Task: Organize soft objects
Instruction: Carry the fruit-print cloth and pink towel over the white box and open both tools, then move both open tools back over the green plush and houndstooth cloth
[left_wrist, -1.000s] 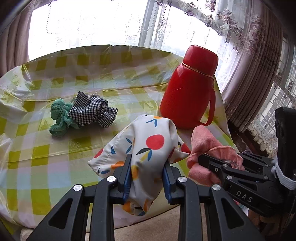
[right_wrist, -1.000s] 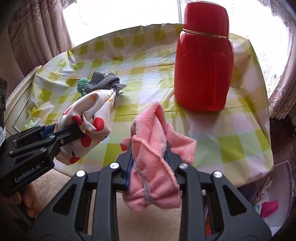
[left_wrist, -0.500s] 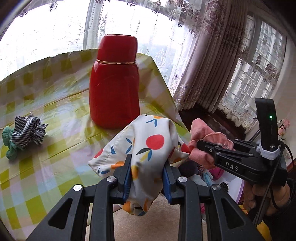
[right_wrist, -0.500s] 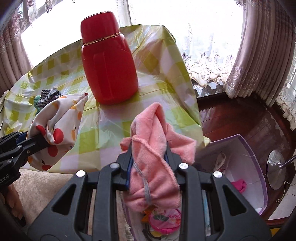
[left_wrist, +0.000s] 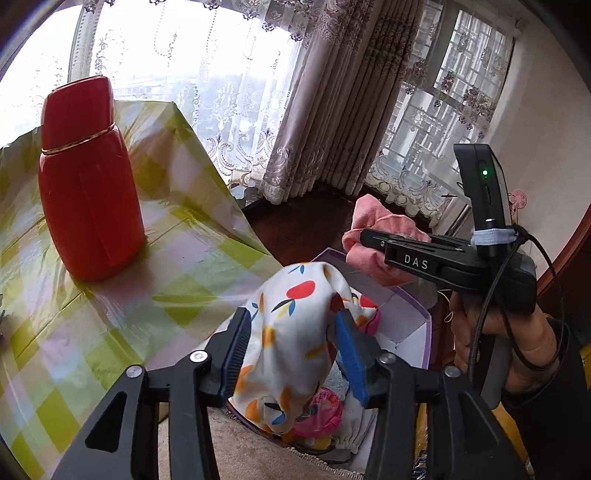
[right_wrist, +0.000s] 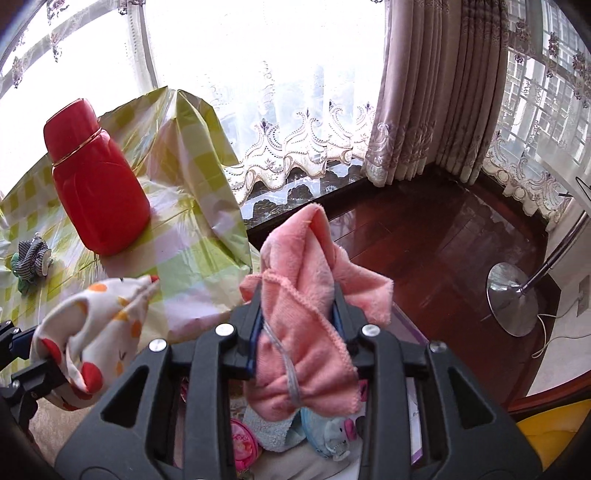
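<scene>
The white cloth with red and orange fruit (left_wrist: 291, 332) is squeezed between the blue pads of the left tongs (left_wrist: 291, 350). It hangs in the air over the purple box (left_wrist: 413, 321) on the floor, just past the edge of the table (left_wrist: 110, 314). The pink towel (right_wrist: 306, 325) is pinched tight in the right tongs (right_wrist: 297, 332), also up in the air above the same box. Inside the box lie other soft things, like a pink round pouch (right_wrist: 243, 443) and a small blue toy (right_wrist: 328, 432). On the table stands a big red flask (left_wrist: 85, 184). Far back on the checked table lie a black-and-white checked cloth (right_wrist: 31, 251) and a green one, touching each other.
</scene>
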